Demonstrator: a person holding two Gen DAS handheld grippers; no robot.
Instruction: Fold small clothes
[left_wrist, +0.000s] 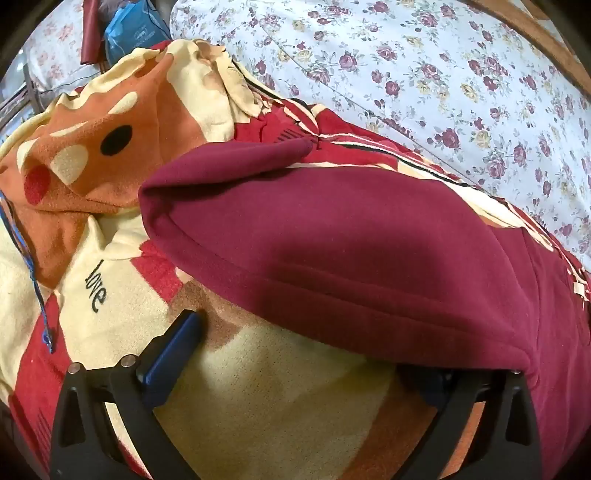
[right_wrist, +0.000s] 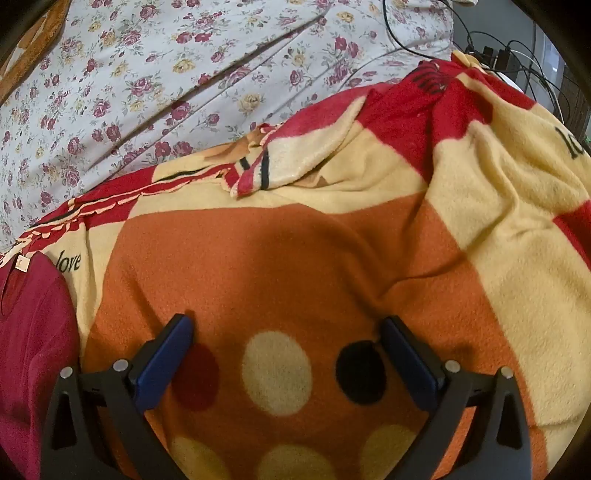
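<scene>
Floral-sheeted bed (left_wrist: 443, 74) under orange-and-cream fleece blanket (right_wrist: 295, 258); left tool (left_wrist: 295, 354) spread, one finger hidden beneath maroon fleece garment (left_wrist: 332, 240) (could snag blanket too); right tool (right_wrist: 288, 347) spread, empty

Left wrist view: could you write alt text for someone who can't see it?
A dark red garment lies folded over on a fleece blanket patterned in orange, cream and red, its near edge draped over the right finger of the open left tool. Beyond it lies a floral bedsheet, and the word "love" is printed on the blanket.
</scene>
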